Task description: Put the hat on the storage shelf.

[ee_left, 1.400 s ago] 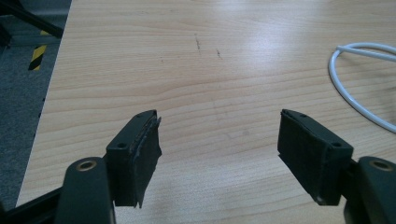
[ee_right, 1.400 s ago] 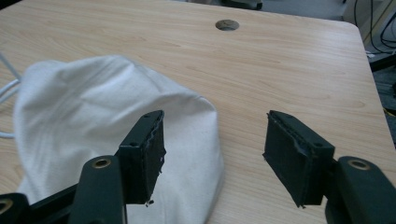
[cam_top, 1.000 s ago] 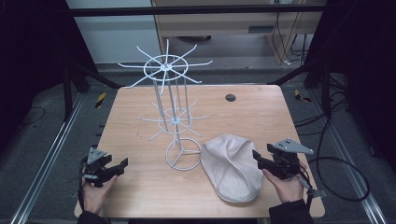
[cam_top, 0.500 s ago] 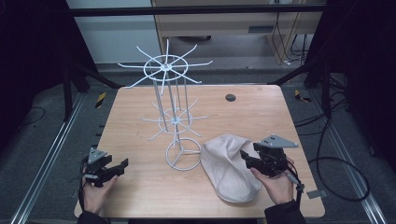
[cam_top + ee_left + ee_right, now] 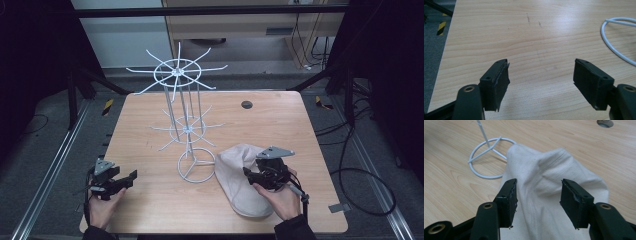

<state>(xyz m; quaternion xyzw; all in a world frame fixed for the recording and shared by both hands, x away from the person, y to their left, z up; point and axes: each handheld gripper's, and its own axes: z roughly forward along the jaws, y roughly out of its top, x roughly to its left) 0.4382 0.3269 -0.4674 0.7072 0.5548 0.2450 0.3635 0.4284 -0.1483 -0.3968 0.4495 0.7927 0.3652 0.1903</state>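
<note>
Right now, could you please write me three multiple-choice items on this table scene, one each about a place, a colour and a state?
1. Where does the cloth bag lie?
A. beside the wire stand's ring base
B. hung on the top spokes
C. on the floor

2. What colour is the wire stand?
A. black
B. white
C. red

3. How stands the right hand-held gripper?
A. shut on the bag
B. shut on nothing
C. open over the bag

Answers: 1 A, the bag rests on the table next to the ring. 2 B, its wires are white. 3 C, both jaws stand apart above the cloth.

Cloth bag (image 5: 240, 175) lies on table (image 5: 150, 210), apparently touching wire stand's (image 5: 187, 125) right.
</note>
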